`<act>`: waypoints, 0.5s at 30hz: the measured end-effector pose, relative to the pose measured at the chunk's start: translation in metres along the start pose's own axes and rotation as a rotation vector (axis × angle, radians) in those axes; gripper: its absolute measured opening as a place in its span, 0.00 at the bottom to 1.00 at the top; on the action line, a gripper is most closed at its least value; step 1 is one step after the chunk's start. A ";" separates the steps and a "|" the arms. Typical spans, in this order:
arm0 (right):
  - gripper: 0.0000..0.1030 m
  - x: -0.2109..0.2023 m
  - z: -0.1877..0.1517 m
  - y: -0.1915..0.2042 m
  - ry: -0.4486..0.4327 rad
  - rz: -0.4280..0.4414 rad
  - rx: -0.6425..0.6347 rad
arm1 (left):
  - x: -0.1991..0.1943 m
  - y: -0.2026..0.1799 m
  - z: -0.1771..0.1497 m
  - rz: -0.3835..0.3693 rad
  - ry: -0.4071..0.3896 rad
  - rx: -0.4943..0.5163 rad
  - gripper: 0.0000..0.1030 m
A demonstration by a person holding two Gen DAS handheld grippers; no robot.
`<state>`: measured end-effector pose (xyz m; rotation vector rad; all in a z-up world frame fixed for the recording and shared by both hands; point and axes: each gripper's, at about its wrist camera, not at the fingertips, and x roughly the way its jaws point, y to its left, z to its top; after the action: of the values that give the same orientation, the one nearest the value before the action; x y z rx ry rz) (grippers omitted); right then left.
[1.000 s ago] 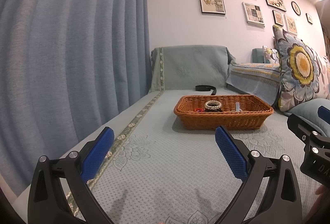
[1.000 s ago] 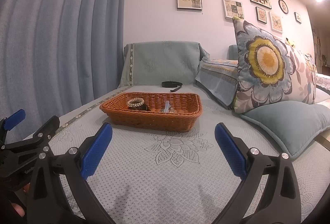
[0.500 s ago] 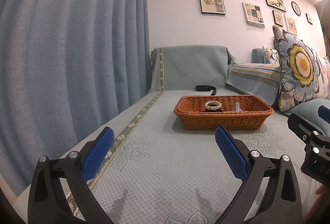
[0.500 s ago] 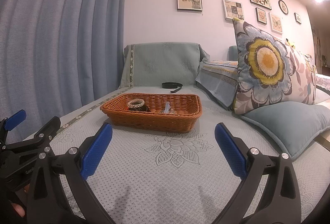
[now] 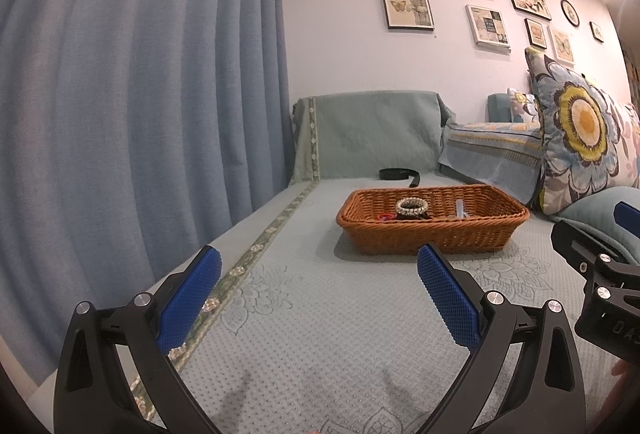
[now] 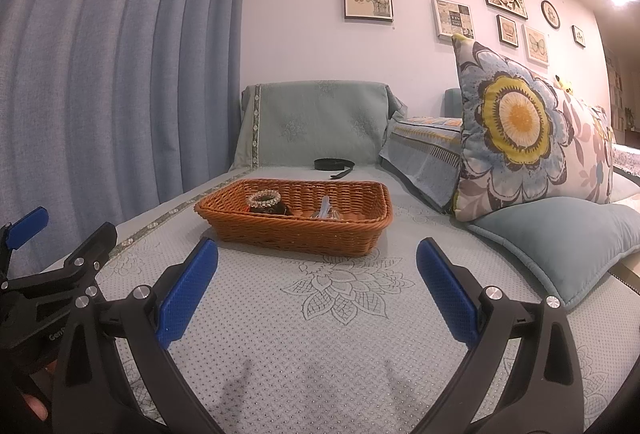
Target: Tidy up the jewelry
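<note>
An orange wicker basket point(image 5: 432, 230) point(image 6: 296, 230) stands on the grey-green sofa cover. In it a beaded bracelet point(image 5: 412, 207) point(image 6: 263, 199) rests on a dark object, with something red point(image 5: 386, 217) to its left and a pale clear item point(image 5: 460, 209) point(image 6: 326, 209) to its right. My left gripper point(image 5: 318, 274) is open and empty, low over the cover, short of the basket. My right gripper point(image 6: 316, 272) is open and empty, also short of the basket. Each gripper shows at the edge of the other's view.
A black strap point(image 5: 400, 175) point(image 6: 334, 166) lies behind the basket. A blue curtain point(image 5: 140, 94) hangs on the left. A floral cushion point(image 6: 528, 126) and a plain teal cushion point(image 6: 560, 238) lie on the right. The sofa's raised end point(image 6: 316, 122) stands behind.
The right wrist view has shifted slightly; the basket sits a little lower and to the right in it. The left gripper has barely moved. Both stay open.
</note>
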<state>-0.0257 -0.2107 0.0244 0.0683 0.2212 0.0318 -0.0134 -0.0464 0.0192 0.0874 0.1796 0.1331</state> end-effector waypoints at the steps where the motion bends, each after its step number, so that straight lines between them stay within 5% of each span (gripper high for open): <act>1: 0.92 0.000 0.000 0.000 0.000 0.000 0.000 | 0.000 0.000 0.000 -0.001 0.000 -0.001 0.92; 15: 0.92 0.001 0.000 0.000 0.002 0.000 -0.001 | -0.003 0.001 0.001 -0.005 0.003 -0.006 0.92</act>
<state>-0.0252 -0.2107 0.0243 0.0675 0.2232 0.0318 -0.0158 -0.0462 0.0204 0.0806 0.1822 0.1287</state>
